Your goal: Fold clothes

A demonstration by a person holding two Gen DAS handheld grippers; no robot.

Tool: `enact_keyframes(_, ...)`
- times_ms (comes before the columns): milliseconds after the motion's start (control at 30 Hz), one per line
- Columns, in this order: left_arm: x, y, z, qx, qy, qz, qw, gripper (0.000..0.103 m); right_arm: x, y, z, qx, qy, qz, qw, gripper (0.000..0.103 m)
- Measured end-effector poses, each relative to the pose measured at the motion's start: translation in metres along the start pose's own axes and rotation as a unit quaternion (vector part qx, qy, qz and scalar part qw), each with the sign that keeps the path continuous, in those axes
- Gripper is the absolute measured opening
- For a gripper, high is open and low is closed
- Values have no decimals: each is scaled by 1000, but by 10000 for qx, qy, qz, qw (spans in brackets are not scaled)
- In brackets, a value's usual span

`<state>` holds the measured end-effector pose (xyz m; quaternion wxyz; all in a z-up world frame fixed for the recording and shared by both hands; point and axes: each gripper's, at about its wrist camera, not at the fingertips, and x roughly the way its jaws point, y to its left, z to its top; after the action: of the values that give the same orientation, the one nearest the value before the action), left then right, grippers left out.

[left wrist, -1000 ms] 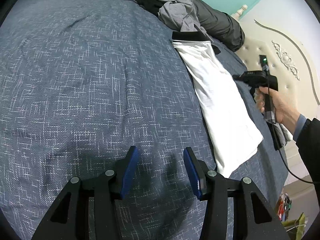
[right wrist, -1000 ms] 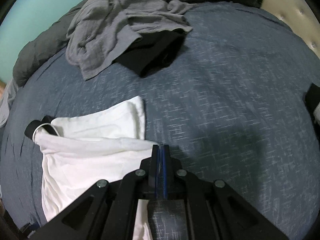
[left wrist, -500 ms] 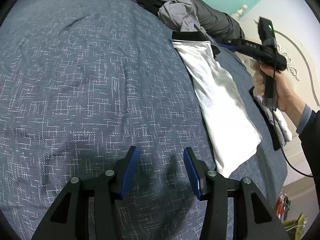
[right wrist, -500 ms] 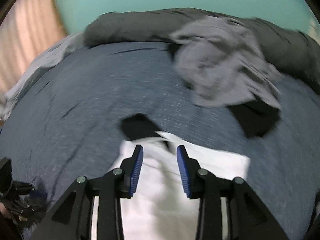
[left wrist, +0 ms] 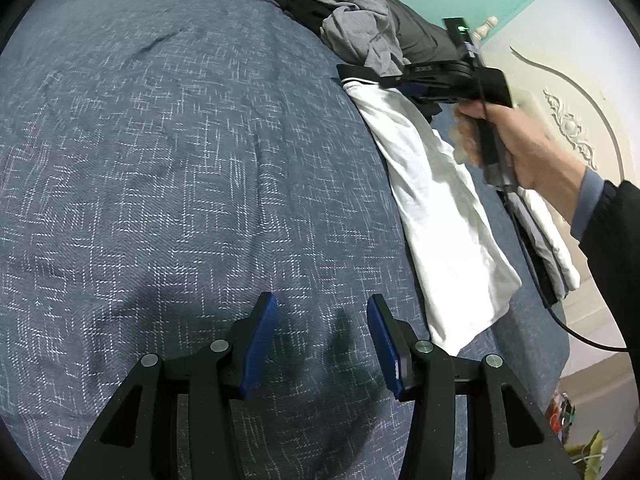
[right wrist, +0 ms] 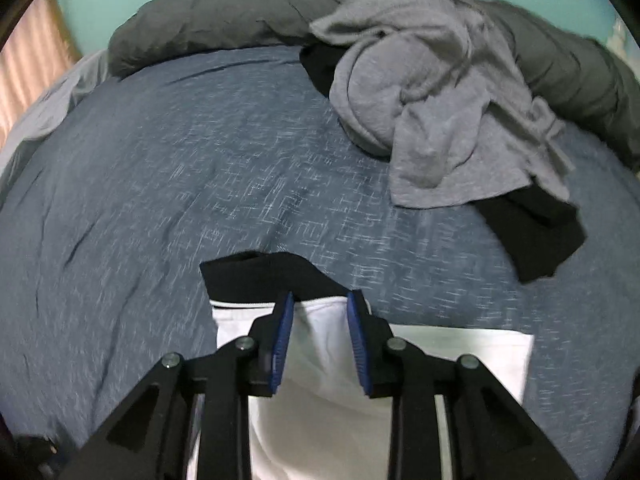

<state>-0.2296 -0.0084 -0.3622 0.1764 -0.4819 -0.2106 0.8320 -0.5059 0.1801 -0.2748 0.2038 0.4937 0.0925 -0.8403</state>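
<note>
A white garment [left wrist: 444,216] with a black collar band [right wrist: 260,276] lies folded lengthwise on the blue bedspread [left wrist: 180,160]. My right gripper [right wrist: 320,308] is open and hangs just above the garment's collar end, the white cloth showing between its blue pads. In the left wrist view it [left wrist: 404,84] is held in a hand over the garment's far end. My left gripper [left wrist: 320,312] is open and empty over bare bedspread, left of the garment's near end.
A crumpled grey garment [right wrist: 432,108] lies on a black garment [right wrist: 536,224] at the far side of the bed, against a rolled dark grey duvet [right wrist: 224,24]. Folded white clothes [left wrist: 548,240] are stacked by the cream headboard [left wrist: 568,120].
My right gripper has opened, swung round from the garment's side edge and come down over its black collar end. My left gripper has stayed still and open.
</note>
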Motion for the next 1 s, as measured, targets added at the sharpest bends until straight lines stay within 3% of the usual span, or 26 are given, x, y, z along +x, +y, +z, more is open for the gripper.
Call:
enact_keyframes(67,1,0,0,1,16,-1,10000,51,14,1,4,36,199,19,9998,28)
enact_keyframes(200,2,-1,1,3,19,-5,10000,51,12,-4,7,202,81,3,9998,28)
enact_keyframes(333,3,-3,1,34,35,-3,10000,51,-14,-21,7,702,-503,336,9957,28)
enact_keyframes(533,5,-10,4,62,11,-55,10000,51,-50,-38,-16,585,-624,419,9955,28)
enact_keyframes(633,7,-18,5,91,17,-138,9999,51,-68,-61,-49,713,-596,445,9947,29)
enact_keyframes(833,20,-51,0,263,180,-460,9984,51,-125,-107,-149,1353,-547,561,9877,36)
enact_keyframes(1000,38,-75,-11,337,437,-663,9963,51,-145,-107,-220,1527,-273,616,9860,38)
